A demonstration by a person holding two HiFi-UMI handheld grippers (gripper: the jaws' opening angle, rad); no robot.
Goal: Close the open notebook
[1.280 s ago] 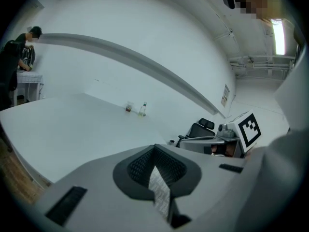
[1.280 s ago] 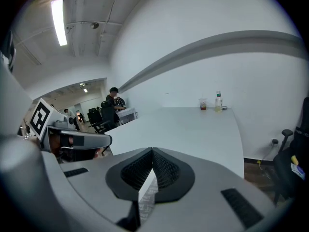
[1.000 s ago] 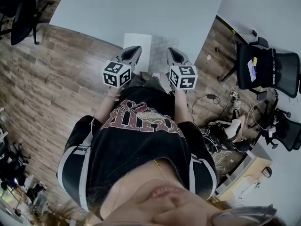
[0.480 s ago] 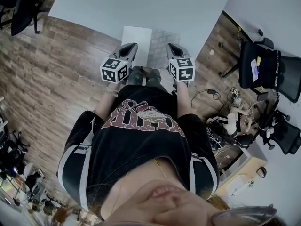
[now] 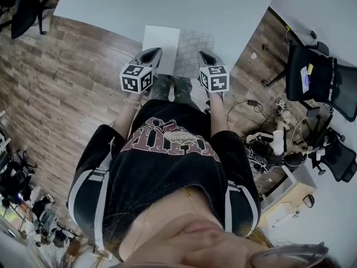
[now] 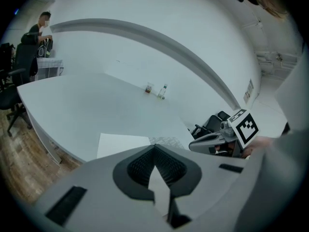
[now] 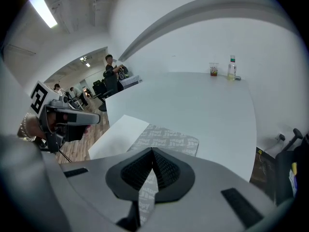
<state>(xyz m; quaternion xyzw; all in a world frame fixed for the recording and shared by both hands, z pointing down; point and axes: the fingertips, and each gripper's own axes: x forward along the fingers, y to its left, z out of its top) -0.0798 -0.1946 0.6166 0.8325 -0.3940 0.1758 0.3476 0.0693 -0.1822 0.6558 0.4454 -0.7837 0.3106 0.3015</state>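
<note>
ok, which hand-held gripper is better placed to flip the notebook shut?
Right, narrowly. The right hand-held gripper aims at the patterned half of the notebook, near its outer edge. The left hand-held gripper aims nearer the fold. Both are shut and off the notebook.

Open table [image 5: 223,10] surface spreads from 9 through 3 o'clock around the notebook [image 5: 177,46]; only a cup [image 7: 214,69] and a bottle [image 7: 232,67] stand at 1 o'clock, well apart from it.
</note>
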